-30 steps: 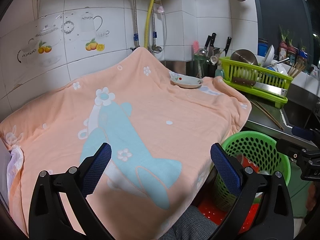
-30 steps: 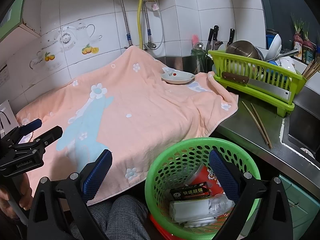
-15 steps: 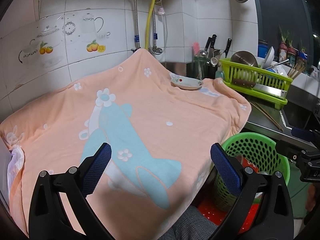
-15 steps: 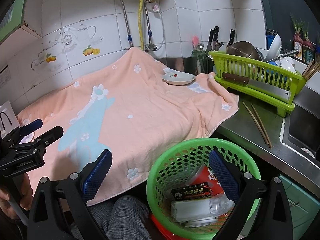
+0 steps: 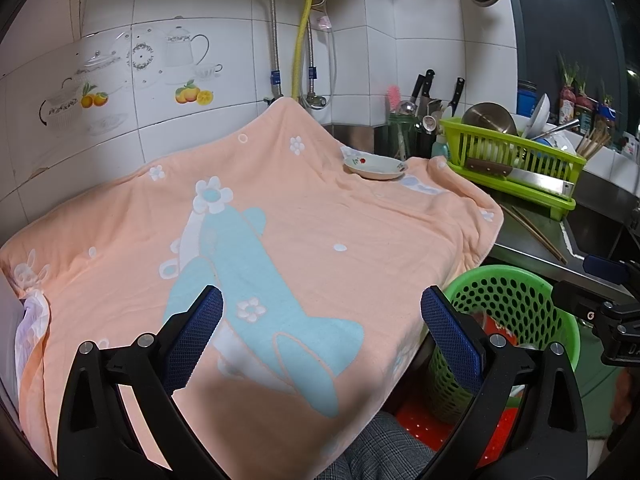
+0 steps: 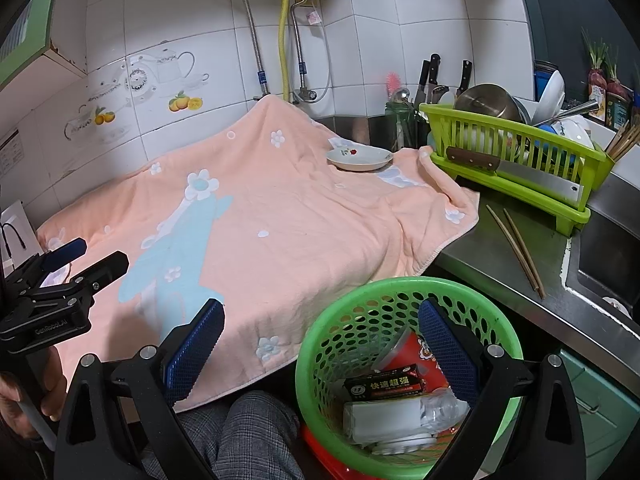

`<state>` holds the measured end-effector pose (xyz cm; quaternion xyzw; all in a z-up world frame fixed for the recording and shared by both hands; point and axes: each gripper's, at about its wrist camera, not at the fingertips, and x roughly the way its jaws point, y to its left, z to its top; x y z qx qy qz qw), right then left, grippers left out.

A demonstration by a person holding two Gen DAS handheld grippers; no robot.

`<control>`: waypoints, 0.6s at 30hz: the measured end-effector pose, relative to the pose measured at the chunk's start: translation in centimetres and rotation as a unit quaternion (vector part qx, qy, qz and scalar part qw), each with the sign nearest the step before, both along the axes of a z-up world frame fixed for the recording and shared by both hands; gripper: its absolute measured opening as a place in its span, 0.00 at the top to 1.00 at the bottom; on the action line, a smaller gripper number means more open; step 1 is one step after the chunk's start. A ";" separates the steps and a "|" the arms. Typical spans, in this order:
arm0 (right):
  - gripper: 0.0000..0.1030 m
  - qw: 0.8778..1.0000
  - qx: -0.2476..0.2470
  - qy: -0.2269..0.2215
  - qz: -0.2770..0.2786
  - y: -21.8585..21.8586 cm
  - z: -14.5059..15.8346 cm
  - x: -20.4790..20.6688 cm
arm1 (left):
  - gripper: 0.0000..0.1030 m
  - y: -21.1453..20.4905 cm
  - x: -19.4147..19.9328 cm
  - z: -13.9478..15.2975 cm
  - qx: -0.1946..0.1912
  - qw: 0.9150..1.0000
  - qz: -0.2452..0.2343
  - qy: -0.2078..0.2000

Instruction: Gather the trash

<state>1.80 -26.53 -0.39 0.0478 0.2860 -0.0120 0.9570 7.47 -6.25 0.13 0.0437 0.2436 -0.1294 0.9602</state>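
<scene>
A green perforated basket (image 6: pixel 360 304) stands below the counter edge and holds a black box (image 6: pixel 382 384), a red can (image 6: pixel 424 360), white packaging (image 6: pixel 384 416) and a crumpled clear bottle (image 6: pixel 444 408). My right gripper (image 6: pixel 318 336) hovers open over the basket's left rim, nothing between its fingers. My left gripper (image 5: pixel 322 322) is open above the peach towel (image 5: pixel 280 232), empty as well. The basket (image 5: pixel 516 304) shows at the right of the left wrist view. The left gripper (image 6: pixel 86 260) also appears at the left of the right wrist view.
The peach towel (image 6: pixel 280 220) covers the counter, with a small white dish (image 6: pixel 358 158) on its far side. A lime dish rack (image 6: pixel 516 160) with a cleaver, chopsticks (image 6: pixel 516 248) on the steel counter and a sink (image 6: pixel 608 256) lie to the right. A person's checked trouser leg (image 6: pixel 248 432) is below.
Both grippers have drifted slightly; the views shifted a little toward the towel. Both stay open and empty, and nothing on the towel or in the basket has moved.
</scene>
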 end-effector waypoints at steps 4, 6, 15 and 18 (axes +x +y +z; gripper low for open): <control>0.08 1.000 0.000 0.000 0.000 0.0 0.0 0.0 | 0.05 0.0 0.0 0.0 0.000 1.000 0.000 0.001; 0.08 1.000 0.001 0.000 0.000 0.1 0.1 0.1 | 0.05 0.0 0.0 0.0 0.001 1.000 0.001 0.000; 0.09 1.000 0.001 0.000 0.001 0.2 0.1 0.1 | 0.05 0.1 0.0 -0.1 -0.002 1.000 0.000 0.003; 0.08 1.000 0.002 -0.001 0.002 0.3 0.1 0.1 | 0.05 0.2 0.1 -0.2 -0.006 1.000 0.000 0.006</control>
